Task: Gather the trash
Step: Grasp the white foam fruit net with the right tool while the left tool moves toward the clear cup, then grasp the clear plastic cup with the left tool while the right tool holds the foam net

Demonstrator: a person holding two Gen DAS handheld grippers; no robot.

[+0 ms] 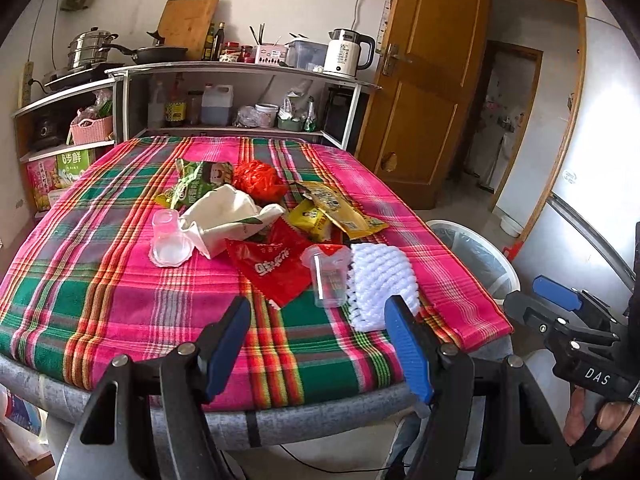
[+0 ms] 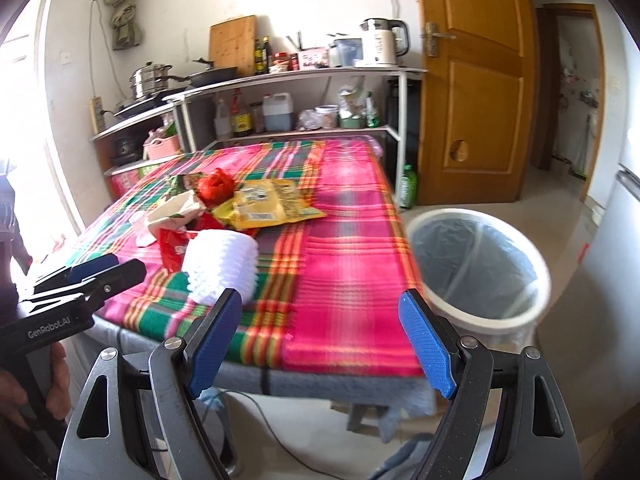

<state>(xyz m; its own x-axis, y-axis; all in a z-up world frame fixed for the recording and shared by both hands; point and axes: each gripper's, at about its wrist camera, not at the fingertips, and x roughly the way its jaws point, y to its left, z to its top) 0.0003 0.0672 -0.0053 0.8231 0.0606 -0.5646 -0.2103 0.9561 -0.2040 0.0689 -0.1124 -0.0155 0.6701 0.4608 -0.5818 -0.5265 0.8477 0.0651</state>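
Observation:
Trash lies piled on the plaid tablecloth (image 1: pixel 120 280): a white foam net (image 1: pixel 380 280), a clear cup (image 1: pixel 328 276), a red wrapper (image 1: pixel 272 264), a white paper bag (image 1: pixel 228 220), yellow packets (image 1: pixel 340 212), a green bag (image 1: pixel 196 184), a red plastic ball (image 1: pixel 256 178) and another clear cup (image 1: pixel 170 240). A white bin (image 2: pixel 476 264) with a clear liner stands right of the table. My left gripper (image 1: pixel 320 312) is open and empty at the table's near edge, before the foam net. My right gripper (image 2: pixel 320 308) is open and empty, near the front right corner. The foam net (image 2: pixel 224 268) and yellow packets (image 2: pixel 272 204) also show in the right wrist view.
A shelf unit (image 1: pixel 240 68) with pots, bottles and a kettle (image 1: pixel 348 52) stands behind the table. A wooden door (image 1: pixel 424 80) is open at the right, beside a doorway. A green bottle (image 2: pixel 408 188) stands on the floor by the door. A cable runs under the table.

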